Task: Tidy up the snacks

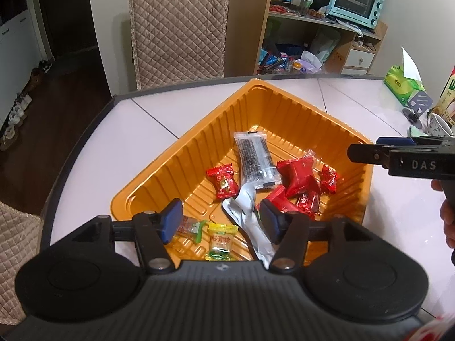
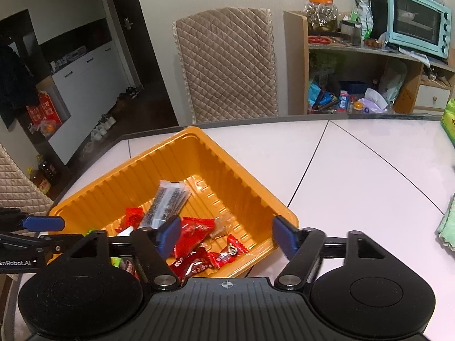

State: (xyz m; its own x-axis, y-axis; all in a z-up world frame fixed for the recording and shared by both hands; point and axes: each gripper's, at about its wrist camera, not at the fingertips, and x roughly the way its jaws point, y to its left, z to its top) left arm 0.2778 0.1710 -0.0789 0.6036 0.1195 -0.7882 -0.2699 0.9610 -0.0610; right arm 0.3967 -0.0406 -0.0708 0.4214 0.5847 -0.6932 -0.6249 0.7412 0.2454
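An orange ribbed tray [image 1: 184, 164] [image 2: 128, 184] sits on the white table and holds loose snacks. In it lie a clear packet of dark seeds [image 1: 254, 159] [image 2: 167, 201], a silver sachet [image 1: 247, 213], a yellow candy [image 1: 221, 240] and several red candies [image 1: 298, 176] [image 2: 193, 233]. My left gripper [image 1: 221, 221] hangs open over the tray's near part; the silver sachet lies below, between its fingers, untouched. My right gripper [image 2: 227, 237] is open above the tray's near right corner, with nothing gripped. From the left wrist view it enters at the right [image 1: 369, 150].
A quilted chair [image 1: 176, 28] stands behind the table's far edge. A green tissue pack [image 1: 403, 85] and a cup [image 1: 435, 125] sit at the table's right. A green cloth [image 2: 448, 227] lies at the right edge. A hand [image 1: 446, 207] holds the right gripper.
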